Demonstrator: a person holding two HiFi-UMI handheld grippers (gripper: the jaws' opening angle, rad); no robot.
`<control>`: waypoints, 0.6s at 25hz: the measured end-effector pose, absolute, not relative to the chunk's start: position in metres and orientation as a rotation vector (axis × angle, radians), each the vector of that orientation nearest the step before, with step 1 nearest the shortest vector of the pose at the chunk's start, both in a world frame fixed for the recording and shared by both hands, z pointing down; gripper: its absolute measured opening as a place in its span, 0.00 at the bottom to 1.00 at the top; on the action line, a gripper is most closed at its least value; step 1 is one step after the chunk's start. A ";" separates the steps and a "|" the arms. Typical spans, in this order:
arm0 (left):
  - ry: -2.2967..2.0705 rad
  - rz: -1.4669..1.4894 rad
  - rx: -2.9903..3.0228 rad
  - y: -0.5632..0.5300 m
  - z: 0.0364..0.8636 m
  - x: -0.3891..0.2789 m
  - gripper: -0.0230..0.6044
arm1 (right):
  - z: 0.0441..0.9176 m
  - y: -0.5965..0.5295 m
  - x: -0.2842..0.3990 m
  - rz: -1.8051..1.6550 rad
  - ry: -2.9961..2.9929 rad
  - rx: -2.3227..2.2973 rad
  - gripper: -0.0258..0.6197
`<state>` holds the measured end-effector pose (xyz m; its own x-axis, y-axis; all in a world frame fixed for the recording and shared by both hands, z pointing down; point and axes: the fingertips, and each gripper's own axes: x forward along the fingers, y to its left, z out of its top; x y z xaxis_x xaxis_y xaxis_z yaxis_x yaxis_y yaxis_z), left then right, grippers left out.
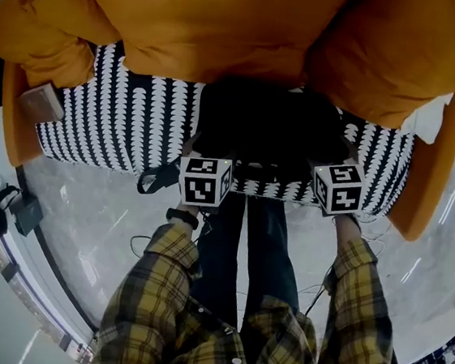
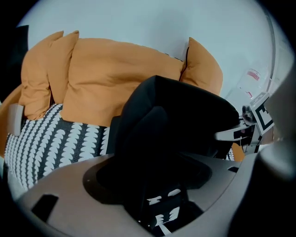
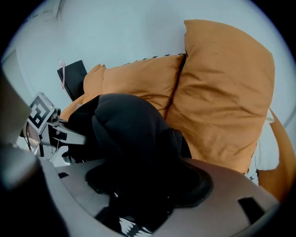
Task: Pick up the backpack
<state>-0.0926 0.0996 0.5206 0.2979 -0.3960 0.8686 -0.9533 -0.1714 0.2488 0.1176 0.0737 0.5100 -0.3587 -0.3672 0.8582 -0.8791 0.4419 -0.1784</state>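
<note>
Left gripper [image 1: 207, 162] and right gripper [image 1: 337, 173] both point steeply down at the backpack [image 1: 267, 124], one at each front corner of it. In each gripper view the jaws stand wide apart: black backpack fabric fills the gap between them, and no pad is seen clamping it. Backpack: black, soft-sided, standing on the seat cushion [image 1: 129, 117] slightly right of the cushion's middle, base close to the front edge, rear side against the back cushions [image 1: 213, 20]. Seat cushion: black with rows of white scallop marks. Back cushions: orange, set along the rear edge, with one more at each end. Sofa frame [image 1: 10, 124]: orange, wrapping both ends of the seat. A black strap [image 1: 158, 179] hangs over the front edge, just left of the left gripper. A small tan block [image 1: 42, 101] lies at the left end of the seat. Yellow plaid sleeves [image 1: 164, 276] lead to both grippers above a glossy pale floor [image 1: 93, 219]
</note>
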 end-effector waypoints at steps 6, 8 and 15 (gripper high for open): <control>-1.246 0.877 1.701 0.100 0.531 -0.087 0.54 | 0.514 0.077 0.117 0.777 -1.907 1.004 0.53; -1.255 0.893 1.691 0.101 0.531 -0.087 0.54 | 0.515 0.078 0.118 0.769 -1.900 0.994 0.50; -1.290 0.967 1.628 0.106 0.536 -0.092 0.35 | 0.519 0.086 0.120 0.773 -1.868 1.002 0.31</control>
<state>-0.0917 0.1056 0.5356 0.1785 -0.3466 0.9209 -0.9811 -0.1341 0.1397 0.1198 0.0856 0.5194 -0.3113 -0.3348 0.8894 -0.8655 0.4863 -0.1199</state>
